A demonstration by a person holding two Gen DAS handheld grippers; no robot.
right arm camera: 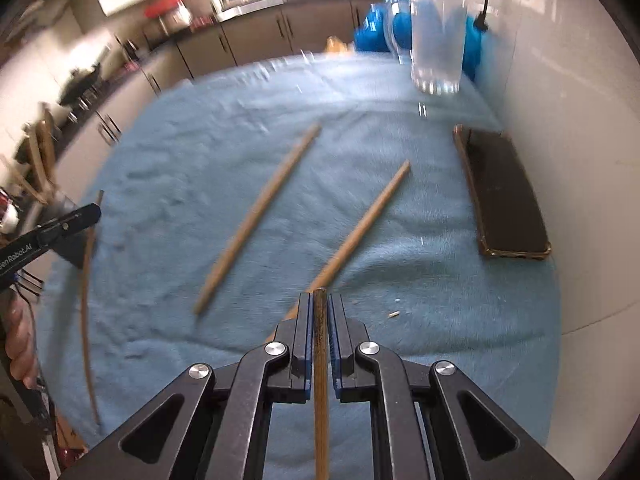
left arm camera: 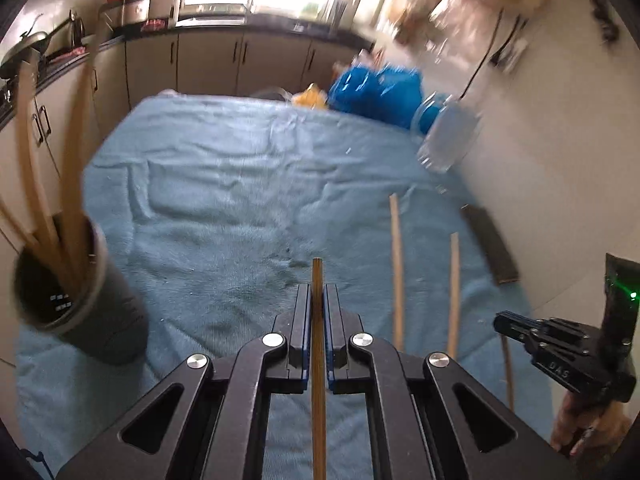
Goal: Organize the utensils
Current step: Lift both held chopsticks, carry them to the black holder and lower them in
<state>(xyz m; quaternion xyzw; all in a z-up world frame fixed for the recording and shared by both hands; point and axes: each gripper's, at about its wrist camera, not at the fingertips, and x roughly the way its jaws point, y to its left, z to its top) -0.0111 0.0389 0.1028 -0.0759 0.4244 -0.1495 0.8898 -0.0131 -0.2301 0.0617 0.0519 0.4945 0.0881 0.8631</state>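
In the left wrist view my left gripper (left arm camera: 318,288) is shut on a thin wooden chopstick (left arm camera: 319,400), whose tip pokes out past the pads. A grey holder cup (left arm camera: 100,320) with several wooden utensils stands to the left of it. My right gripper (right arm camera: 320,297) is shut on a darker chopstick (right arm camera: 320,408), held above the blue cloth (right arm camera: 400,340). Two loose chopsticks (right arm camera: 260,216) (right arm camera: 362,226) lie on the cloth ahead of it. The left gripper (right arm camera: 95,211) shows at that view's left edge, its chopstick (right arm camera: 85,304) hanging down.
A clear glass (right arm camera: 438,40) stands at the far right near the white wall. A dark flat case (right arm camera: 506,196) lies along the cloth's right edge. Blue bags (left arm camera: 376,88) sit at the table's far end, with kitchen cabinets (left arm camera: 208,60) behind.
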